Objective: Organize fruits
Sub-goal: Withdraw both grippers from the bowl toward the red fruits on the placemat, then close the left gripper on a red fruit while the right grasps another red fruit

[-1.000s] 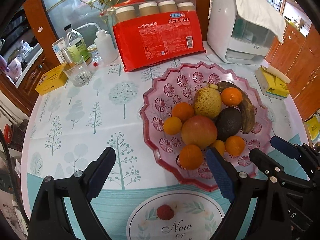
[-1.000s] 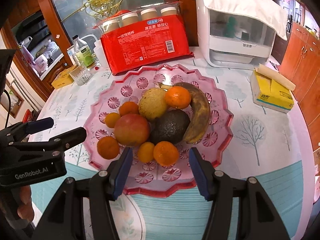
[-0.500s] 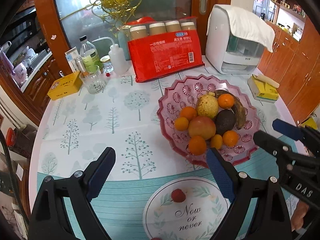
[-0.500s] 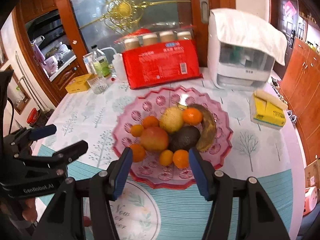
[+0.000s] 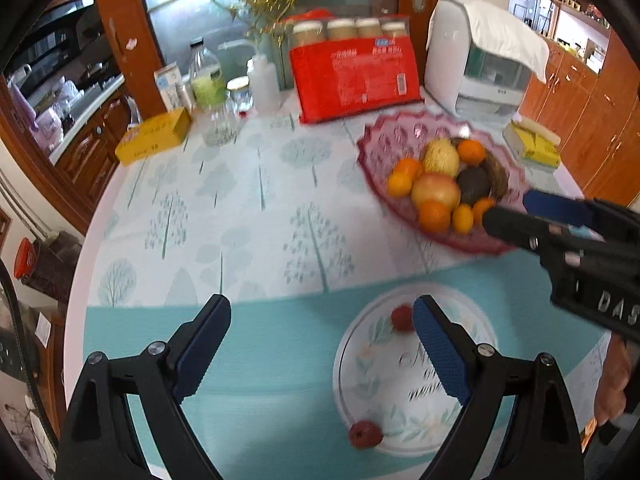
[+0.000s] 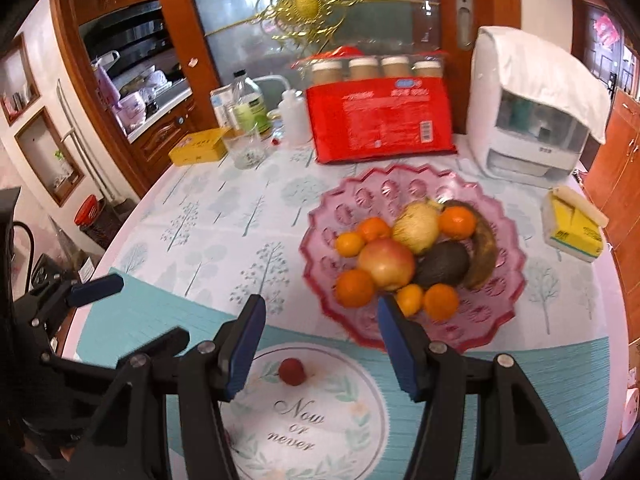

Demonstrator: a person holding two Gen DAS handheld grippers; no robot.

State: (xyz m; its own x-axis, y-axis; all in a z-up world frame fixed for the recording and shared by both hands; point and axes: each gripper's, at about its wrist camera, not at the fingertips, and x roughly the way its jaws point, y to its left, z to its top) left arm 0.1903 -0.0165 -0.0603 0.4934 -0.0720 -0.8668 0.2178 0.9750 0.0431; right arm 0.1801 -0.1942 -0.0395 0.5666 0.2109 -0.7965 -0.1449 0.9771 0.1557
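Observation:
A pink glass fruit bowl [image 6: 400,184] [image 5: 384,136] stands on the table, right of centre. It holds several oranges, an apple [image 6: 386,263], a yellow pear, a dark avocado [image 6: 442,263] and a brown banana. Two small red fruits lie on the round print near the table's front: one [image 5: 401,317] [image 6: 292,371] by the print's top and one [image 5: 364,434] at its lower edge. My left gripper [image 5: 322,344] is open and empty over the front of the table. My right gripper [image 6: 320,340] is open and empty, just in front of the bowl.
At the back stand a red pack of paper cups [image 6: 380,124], a white appliance [image 6: 528,120], bottles and a glass [image 6: 248,148], and a yellow box [image 6: 198,152]. A yellow tissue pack [image 6: 572,224] lies at the right. The table edge curves on the left.
Both grippers have pulled back and up from the bowl, and the views have swung left. The red fruits on the round print have come into view. Both stay open.

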